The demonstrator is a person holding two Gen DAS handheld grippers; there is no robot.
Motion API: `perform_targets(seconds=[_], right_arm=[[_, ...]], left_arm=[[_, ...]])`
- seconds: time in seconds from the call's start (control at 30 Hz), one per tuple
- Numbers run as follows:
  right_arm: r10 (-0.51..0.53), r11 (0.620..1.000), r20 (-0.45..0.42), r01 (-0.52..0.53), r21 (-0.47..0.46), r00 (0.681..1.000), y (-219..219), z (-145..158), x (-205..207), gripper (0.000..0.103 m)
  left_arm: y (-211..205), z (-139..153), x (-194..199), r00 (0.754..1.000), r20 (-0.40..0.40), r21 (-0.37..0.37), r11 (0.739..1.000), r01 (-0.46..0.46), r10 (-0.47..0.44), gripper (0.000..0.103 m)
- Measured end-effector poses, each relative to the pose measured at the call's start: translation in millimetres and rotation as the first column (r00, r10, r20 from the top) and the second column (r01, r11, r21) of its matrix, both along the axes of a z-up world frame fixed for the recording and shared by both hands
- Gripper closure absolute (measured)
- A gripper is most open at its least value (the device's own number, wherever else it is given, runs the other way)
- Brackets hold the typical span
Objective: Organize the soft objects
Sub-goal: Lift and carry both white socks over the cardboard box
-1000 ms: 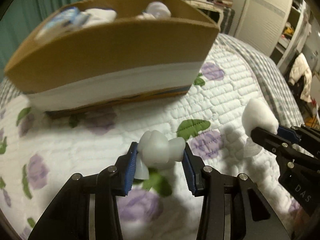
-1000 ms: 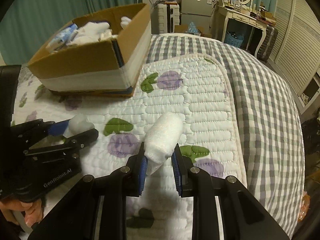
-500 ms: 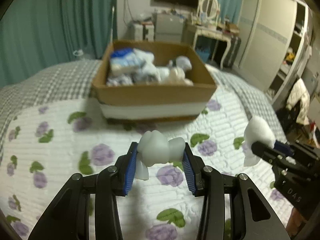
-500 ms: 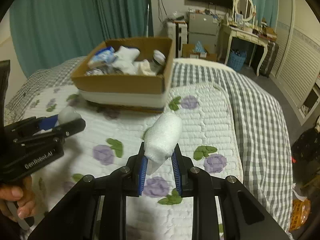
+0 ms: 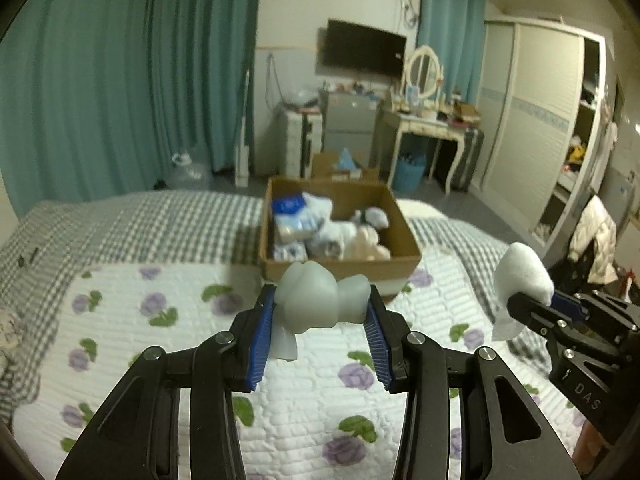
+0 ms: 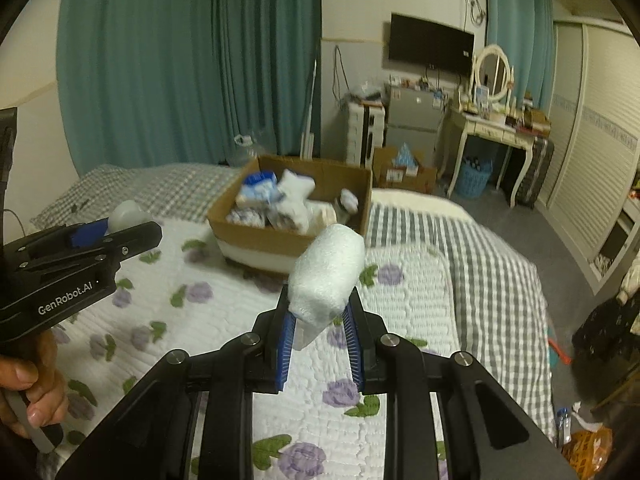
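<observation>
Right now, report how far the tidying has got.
Done: the box on the bed already holds several soft things. In hand: the left gripper is shut on a lumpy white piece; the right gripper is shut on a foam roll. Left: both pieces are outside the box, not yet dropped in.

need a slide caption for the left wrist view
Left gripper squeezing a pale soft lump, cardboard box of soft items ahead on the quilted bed.

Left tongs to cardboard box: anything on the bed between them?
Only bare floral quilt between the left tongs, holding a white lump, and the cardboard box, per both wrist views.
</observation>
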State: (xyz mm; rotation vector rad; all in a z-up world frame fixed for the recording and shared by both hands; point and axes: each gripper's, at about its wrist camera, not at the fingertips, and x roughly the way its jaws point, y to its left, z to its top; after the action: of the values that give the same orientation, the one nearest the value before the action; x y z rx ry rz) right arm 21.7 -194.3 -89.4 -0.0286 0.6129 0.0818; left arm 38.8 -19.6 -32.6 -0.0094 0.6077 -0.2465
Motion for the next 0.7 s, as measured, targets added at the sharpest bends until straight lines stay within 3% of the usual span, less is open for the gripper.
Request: perform_targets(seconds=[0.47,0.7], right_arm=[[0.062,0.998,0.187,-0.057,-0.030,0.980,29,81,-19,0.080],[0.070,0.997,0.248,-0.066,-0.027,0.966,27,108,-16,0.080]], left_arm=[[24,75,-11,0.988,0.145,-0.022,0.999,-0.047,0.049,0.061],[26,94,2,0.981,0.185,-0.031,0.998,-0.048,0.053,0.061]])
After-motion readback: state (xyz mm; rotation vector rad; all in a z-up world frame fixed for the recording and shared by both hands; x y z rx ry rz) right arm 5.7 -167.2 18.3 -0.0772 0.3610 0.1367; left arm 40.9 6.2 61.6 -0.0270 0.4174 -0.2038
